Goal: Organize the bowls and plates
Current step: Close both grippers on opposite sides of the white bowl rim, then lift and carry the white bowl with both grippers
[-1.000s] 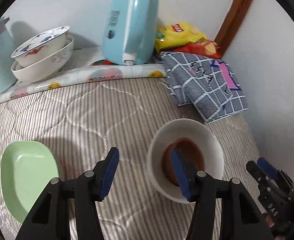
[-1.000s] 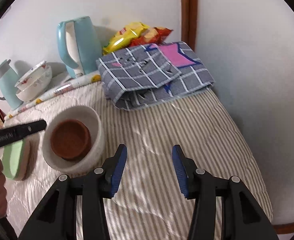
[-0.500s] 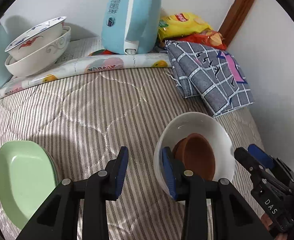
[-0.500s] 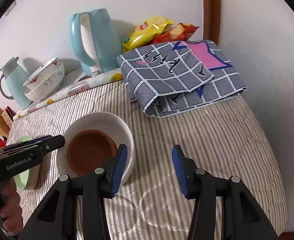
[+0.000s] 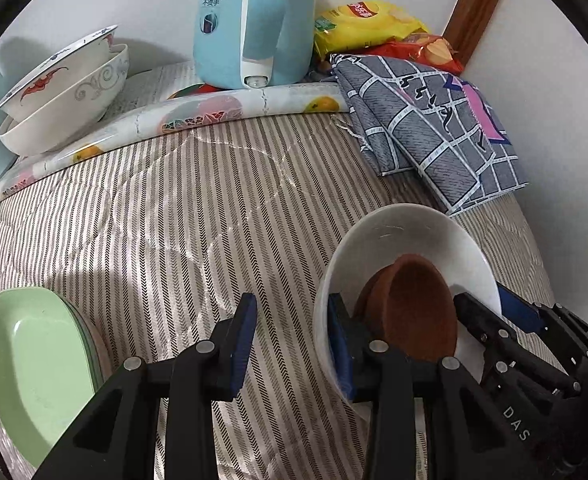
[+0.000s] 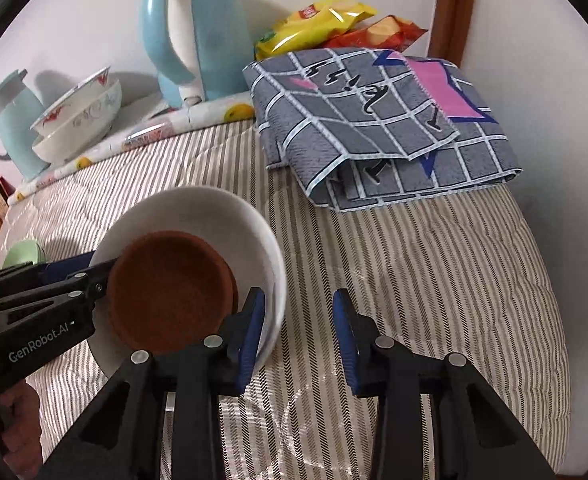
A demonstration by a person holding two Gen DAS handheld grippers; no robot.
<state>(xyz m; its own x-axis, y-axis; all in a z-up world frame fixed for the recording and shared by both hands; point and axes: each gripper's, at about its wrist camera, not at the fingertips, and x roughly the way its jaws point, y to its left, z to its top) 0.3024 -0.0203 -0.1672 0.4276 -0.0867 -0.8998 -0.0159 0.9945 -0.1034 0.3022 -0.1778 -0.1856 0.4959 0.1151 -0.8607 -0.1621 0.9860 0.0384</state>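
White bowl (image 5: 406, 240) sits on the striped bed (image 5: 174, 220) with a brown bowl (image 5: 418, 308) tilted inside it. The left tool (image 5: 292, 344) straddles the white bowl's near-left rim, one finger inside, one outside; its jaws stand partly apart, pads not visibly pressing. The right tool (image 6: 298, 332), whose jaws have just been closing, straddles the opposite rim likewise. Left of the white bowl lie green plates (image 5: 34, 368).
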